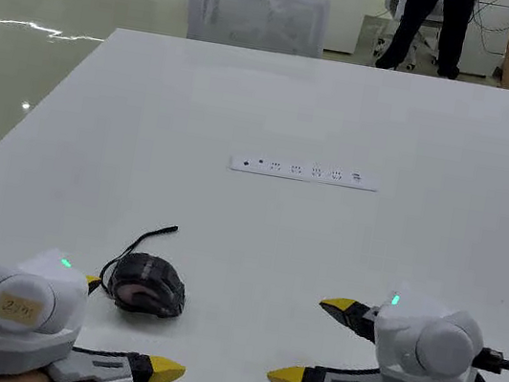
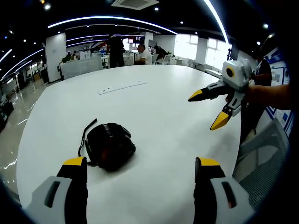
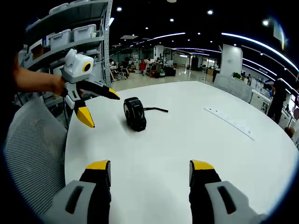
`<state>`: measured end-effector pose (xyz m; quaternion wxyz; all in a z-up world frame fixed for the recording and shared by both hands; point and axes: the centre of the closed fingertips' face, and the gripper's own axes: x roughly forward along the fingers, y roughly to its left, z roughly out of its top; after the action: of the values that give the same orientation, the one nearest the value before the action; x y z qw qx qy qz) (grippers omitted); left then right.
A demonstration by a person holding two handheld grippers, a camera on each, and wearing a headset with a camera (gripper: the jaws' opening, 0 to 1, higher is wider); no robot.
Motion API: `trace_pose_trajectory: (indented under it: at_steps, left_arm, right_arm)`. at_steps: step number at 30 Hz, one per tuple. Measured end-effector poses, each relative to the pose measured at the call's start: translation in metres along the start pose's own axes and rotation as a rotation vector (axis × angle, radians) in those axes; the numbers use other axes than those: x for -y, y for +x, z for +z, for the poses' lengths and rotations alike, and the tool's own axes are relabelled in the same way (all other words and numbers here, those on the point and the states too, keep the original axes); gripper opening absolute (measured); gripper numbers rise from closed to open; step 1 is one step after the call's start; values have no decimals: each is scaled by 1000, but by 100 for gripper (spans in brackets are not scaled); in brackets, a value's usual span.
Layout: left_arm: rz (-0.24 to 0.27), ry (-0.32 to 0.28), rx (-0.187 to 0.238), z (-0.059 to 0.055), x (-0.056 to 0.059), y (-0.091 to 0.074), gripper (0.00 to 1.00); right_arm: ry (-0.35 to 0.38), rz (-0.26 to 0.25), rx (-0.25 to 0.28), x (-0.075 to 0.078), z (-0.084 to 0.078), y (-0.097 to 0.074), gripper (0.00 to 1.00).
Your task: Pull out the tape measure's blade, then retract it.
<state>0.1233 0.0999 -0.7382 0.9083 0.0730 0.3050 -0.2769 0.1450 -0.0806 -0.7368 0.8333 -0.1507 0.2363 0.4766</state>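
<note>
Your left claw point(image 2: 141, 162) and right claw point(image 3: 149, 164) hung open, the tape measure point(image 1: 148, 284) lay near-left on the surface point(image 1: 296, 110), and a glancing pinch might have skidded its rounded case away.

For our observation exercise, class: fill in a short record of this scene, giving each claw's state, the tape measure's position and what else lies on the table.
left claw: open, empty, close beside the tape measure
right claw: open, empty, apart from it
tape measure: black, resting on the white table, untouched, not extended, strap trailing
other item: white power strip, farther back on the table
</note>
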Motion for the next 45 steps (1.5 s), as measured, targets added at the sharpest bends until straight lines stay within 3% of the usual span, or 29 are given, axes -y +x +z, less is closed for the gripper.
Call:
trace_pose_trajectory:
  at_steps: [4,8,14,22,30,39,45]
  left_arm:
    - [-12,14,7,-3,-4,-2,95]
    - [-16,24,16,2,1,-7,97]
    - [-28,54,24,0,-1,-14,99]
    - [-52,64,22,-8,-3,-15,99]
    - [-62,70,50,4,5,-19,99]
    - [-57,79,58,1,-2,-20,99]
    - [-52,70,74,5,-1,-22,99]
  right_arm:
    - [5,-5,2,3,-4,-9,74]
    - [7,-15,-1,0,-4,-19,77]
    - [27,-12,26,1,-8,-28,82]
    - [44,-9,35,2,-12,-31,85]
    - [43,-8,60,5,-9,-35,88]
    - [40,-11,62,6,-8,-38,89]
    - [35,-13,68,7,-7,-40,89]
